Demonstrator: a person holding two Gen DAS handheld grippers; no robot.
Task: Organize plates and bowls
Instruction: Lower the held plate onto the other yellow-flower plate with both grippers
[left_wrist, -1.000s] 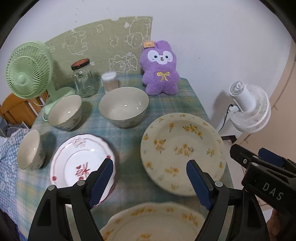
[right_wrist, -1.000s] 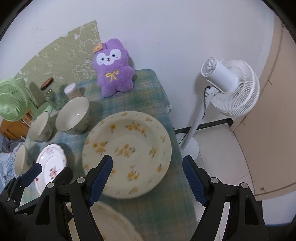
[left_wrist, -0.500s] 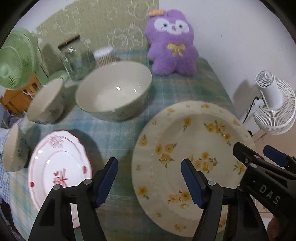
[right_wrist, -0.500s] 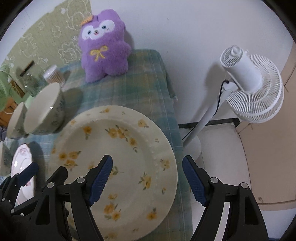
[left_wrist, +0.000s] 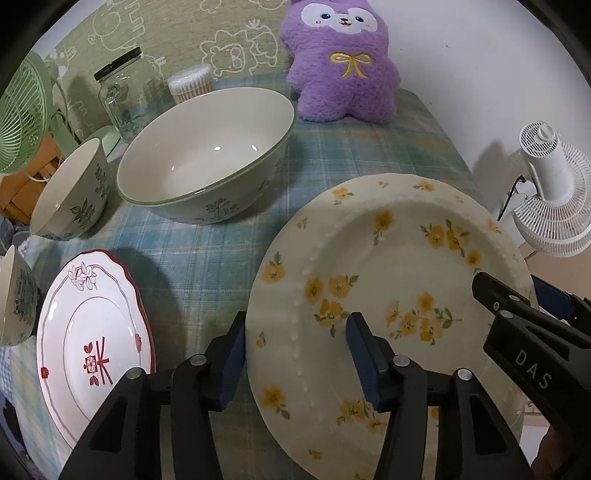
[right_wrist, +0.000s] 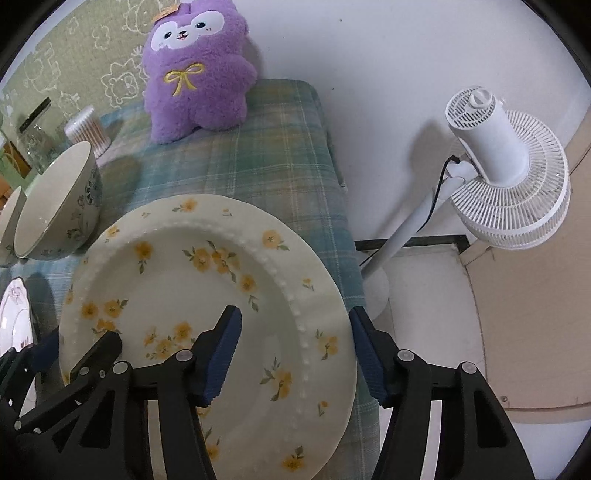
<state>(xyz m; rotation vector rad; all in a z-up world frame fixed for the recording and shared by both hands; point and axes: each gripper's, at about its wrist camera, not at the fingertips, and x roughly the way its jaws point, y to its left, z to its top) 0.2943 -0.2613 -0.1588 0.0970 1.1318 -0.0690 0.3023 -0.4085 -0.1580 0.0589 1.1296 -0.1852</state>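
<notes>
My claws straddle the cream, yellow-flowered plate (left_wrist: 388, 266) at three and nine o'clock, both closing, not yet pressing (right claw (right_wrist: 295, 354) reads "DAS"; left claw (left_wrist: 295, 363)).

Both tongs are angled steeply downward; left tongs (left_wrist: 295, 354) and right tongs (right_wrist: 295, 350) are being closed, pads not yet pressed.

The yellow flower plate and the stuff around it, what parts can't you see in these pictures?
- yellow flower plate: near edge, left wrist view, hidden behind the left gripper.
- Same plate, right wrist view: near part behind the right gripper.
- small bowl: cut off by the left edge.
- red-rimmed plate: mostly cut off, right wrist view.
</notes>
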